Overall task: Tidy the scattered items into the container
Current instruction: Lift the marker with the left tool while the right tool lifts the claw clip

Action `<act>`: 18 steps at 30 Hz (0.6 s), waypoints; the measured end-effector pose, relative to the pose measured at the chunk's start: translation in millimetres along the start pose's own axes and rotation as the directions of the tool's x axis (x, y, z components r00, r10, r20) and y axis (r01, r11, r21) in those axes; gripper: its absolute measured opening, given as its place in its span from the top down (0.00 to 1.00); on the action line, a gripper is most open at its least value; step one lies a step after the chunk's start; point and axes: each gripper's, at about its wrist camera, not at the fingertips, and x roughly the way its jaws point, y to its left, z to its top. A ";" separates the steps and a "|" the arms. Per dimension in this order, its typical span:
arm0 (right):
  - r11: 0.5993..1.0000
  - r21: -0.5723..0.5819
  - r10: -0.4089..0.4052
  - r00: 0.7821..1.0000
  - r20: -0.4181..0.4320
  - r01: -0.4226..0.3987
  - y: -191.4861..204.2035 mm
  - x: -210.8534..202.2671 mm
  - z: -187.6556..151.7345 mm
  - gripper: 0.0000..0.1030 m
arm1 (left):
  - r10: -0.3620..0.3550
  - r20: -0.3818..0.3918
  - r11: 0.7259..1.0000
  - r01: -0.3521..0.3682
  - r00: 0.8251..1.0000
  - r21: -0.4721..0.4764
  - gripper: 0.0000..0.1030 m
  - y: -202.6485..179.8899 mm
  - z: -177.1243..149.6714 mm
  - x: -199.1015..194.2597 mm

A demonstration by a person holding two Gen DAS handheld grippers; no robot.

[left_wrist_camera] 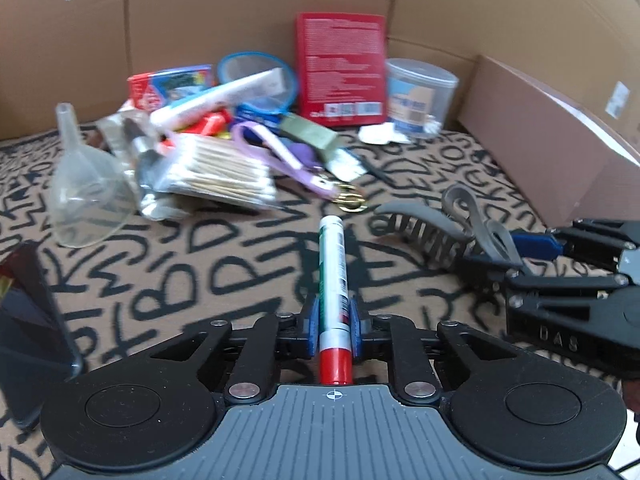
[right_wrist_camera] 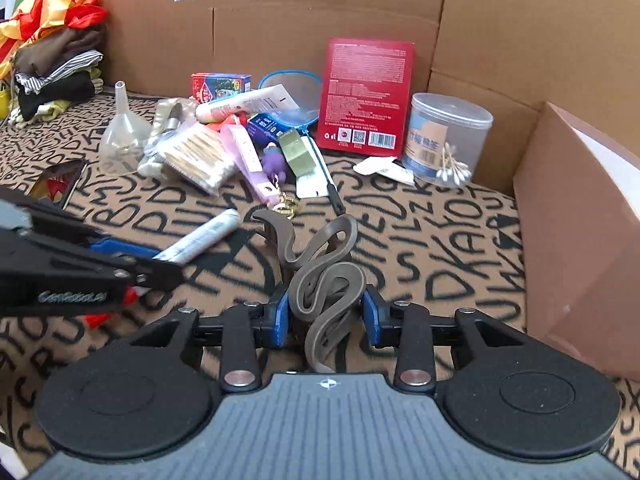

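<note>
1. Left gripper (left_wrist_camera: 333, 318): jaws clenched on a slim tube (left_wrist_camera: 334, 280) with a red cap at the near end; the tube's white end points away, over the patterned tabletop (left_wrist_camera: 200, 264).
2. Right gripper (right_wrist_camera: 325, 312): the grey hair claw clip (right_wrist_camera: 324, 280) sits between the blue pads. The left pad touches it; I cannot tell whether the right pad does, so the grip is unconfirmed.
3. In the left wrist view the right gripper (left_wrist_camera: 532, 246) comes in from the right, with the clip (left_wrist_camera: 432, 236) at its tip, just beside the tube.
4. Scattered pile at the far side of the tabletop: clear funnel (right_wrist_camera: 120, 140), bag of cotton swabs (right_wrist_camera: 196, 158), pink strap (right_wrist_camera: 250, 160), red box (right_wrist_camera: 366, 96) upright against the cardboard wall (right_wrist_camera: 320, 8), clear round tub (right_wrist_camera: 446, 140).
5. Brown cardboard box (right_wrist_camera: 580, 248) stands at the right, well apart from the pile.
</note>
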 end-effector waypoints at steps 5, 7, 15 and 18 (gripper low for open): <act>1.000 0.026 -0.004 1.000 0.003 0.004 -4.9 -1.2 -1.4 0.59 | 0.058 -0.001 0.996 -0.058 0.998 0.065 0.76 -15.5 0.3 3.0; 1.000 0.026 -0.003 1.000 0.005 0.003 -4.6 0.8 -1.1 0.59 | 0.069 -0.001 0.994 -0.069 0.998 0.082 0.76 -18.9 0.6 4.2; 0.998 0.066 0.018 1.000 0.008 -0.018 -9.0 10.6 -5.2 0.55 | 0.061 0.006 0.994 -0.061 0.998 0.089 0.69 -18.5 1.1 5.7; 0.998 0.068 0.018 1.000 0.015 -0.019 -9.3 12.4 -6.0 0.46 | 0.066 0.011 0.992 -0.067 0.998 0.106 0.70 -21.1 0.4 6.0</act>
